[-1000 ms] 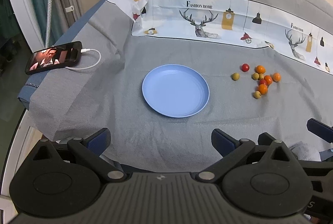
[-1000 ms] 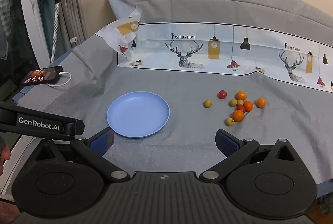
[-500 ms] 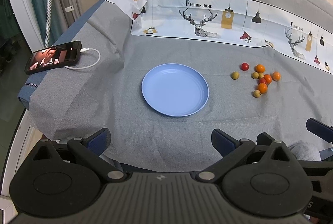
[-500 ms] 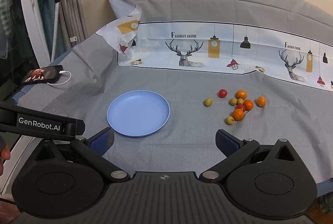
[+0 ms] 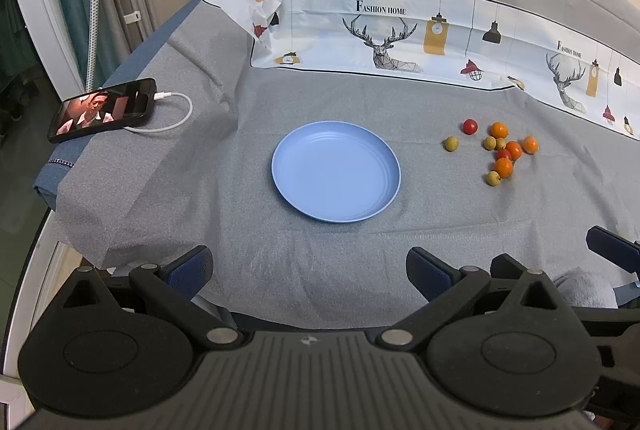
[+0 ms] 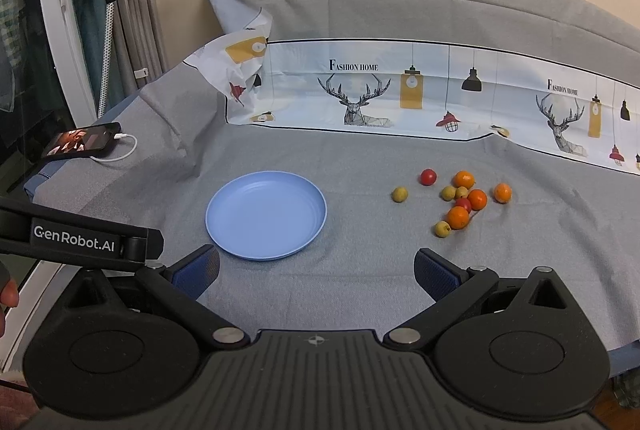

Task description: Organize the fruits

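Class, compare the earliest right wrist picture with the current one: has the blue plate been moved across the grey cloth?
No. The blue plate keeps its place relative to the phone and the fruits; only the camera shifted slightly.

A black phone (image 5: 103, 109) with a lit screen lies at the bed's left edge, a white cable (image 5: 172, 114) plugged into it, and a deer-printed sheet (image 5: 400, 38) drapes along the back
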`<state>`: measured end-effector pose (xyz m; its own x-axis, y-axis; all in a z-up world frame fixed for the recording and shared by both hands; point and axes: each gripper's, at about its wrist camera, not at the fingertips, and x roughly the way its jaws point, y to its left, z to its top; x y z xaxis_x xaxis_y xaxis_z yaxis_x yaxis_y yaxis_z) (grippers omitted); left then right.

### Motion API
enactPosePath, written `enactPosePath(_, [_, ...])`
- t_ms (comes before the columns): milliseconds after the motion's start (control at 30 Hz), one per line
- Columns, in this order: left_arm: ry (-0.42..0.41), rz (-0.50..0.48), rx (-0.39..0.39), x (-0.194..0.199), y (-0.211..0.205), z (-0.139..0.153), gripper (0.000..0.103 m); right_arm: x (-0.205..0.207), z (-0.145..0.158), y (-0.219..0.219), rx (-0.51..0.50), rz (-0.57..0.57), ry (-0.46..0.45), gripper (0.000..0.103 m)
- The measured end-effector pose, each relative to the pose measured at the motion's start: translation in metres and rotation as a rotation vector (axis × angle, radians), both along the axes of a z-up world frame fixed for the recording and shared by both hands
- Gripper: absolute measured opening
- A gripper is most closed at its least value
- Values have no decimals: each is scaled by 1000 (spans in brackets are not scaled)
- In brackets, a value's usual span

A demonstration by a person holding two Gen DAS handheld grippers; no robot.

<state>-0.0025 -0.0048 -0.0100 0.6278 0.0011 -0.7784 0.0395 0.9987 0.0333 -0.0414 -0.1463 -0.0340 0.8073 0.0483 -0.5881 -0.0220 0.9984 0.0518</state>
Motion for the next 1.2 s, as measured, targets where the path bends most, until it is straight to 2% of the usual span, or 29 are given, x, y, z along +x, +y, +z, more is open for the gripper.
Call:
enactPosePath(100, [-14,0,4,0,0,0,103,0,0,0,-9,-2,6,103])
enactPosePath(433, [31,13,28,9,-5,-5,103,6,-6,-8,12,-7,16,103])
enactPosePath(767, [73,-2,68,29,-22,-19,103,17,-27,-28,48,-51,41,103])
enactPosePath(967, [119,-46,115,44,-44,-33,103,32,-45,-56,116,-145,65,103])
enactPosePath(1200, [168,-98,178,70,-78,-51,103,57,-82,-102,75,-285,67,103])
